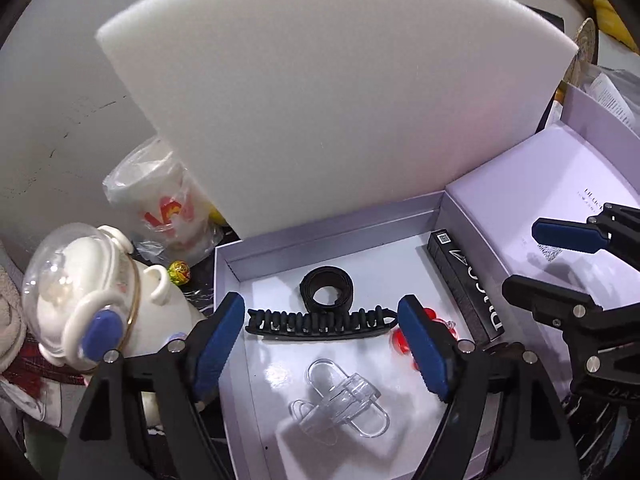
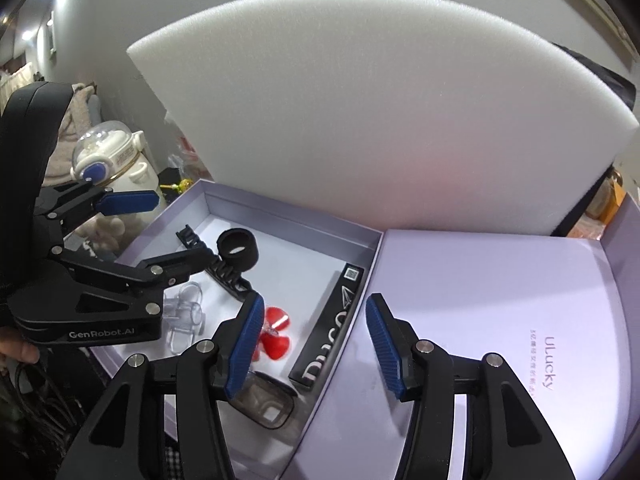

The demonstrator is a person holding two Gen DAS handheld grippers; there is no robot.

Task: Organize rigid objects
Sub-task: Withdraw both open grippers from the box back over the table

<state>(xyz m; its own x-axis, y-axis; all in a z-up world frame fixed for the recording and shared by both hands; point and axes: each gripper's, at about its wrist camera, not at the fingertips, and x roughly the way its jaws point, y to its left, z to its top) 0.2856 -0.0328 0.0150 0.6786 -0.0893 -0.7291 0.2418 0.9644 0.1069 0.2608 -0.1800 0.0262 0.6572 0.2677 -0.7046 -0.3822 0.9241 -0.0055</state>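
Your left gripper (image 1: 321, 350) hangs over the open pale lilac cardboard box (image 1: 228, 264), its jaws spread wide with nothing between the ribbed blue pads (image 1: 218, 344). Just past the pads, on the box's smooth white floor, lies a long black plastic hair clip (image 1: 320, 322) with a row of comb-like teeth. Behind it, touching or nearly so, sits a black band coiled into a thick ring (image 1: 327, 289). Nearer the camera lies a clear plastic clip (image 1: 340, 404) of rounded, overlapping loops. A glossy red petal-shaped piece (image 2: 276, 334) lies partly hidden behind your left gripper's right-hand pad. Against the box's right wall lies a slim matte black carton (image 1: 464, 284), long and rectangular, printed with white letters and a small code square.

Your right gripper (image 2: 316, 346) is partly open and empty; its jaws straddle the box's right wall, one pad over the box floor, the other over the lilac lid (image 2: 500, 300). That lid lies flat just beside the box, smooth, with small print. Under the left pad, in the right wrist view, a smoky translucent rounded-rectangle case (image 2: 268, 404) rests near the box's front corner.

A thick white foam sheet (image 1: 320, 100), finely pored and square-edged, leans tilted behind the box. Left of the box stand a cream astronaut-shaped bottle (image 1: 92, 300) with a clear domed helmet, and a crinkled plastic bag with a cup inside (image 1: 160, 200).
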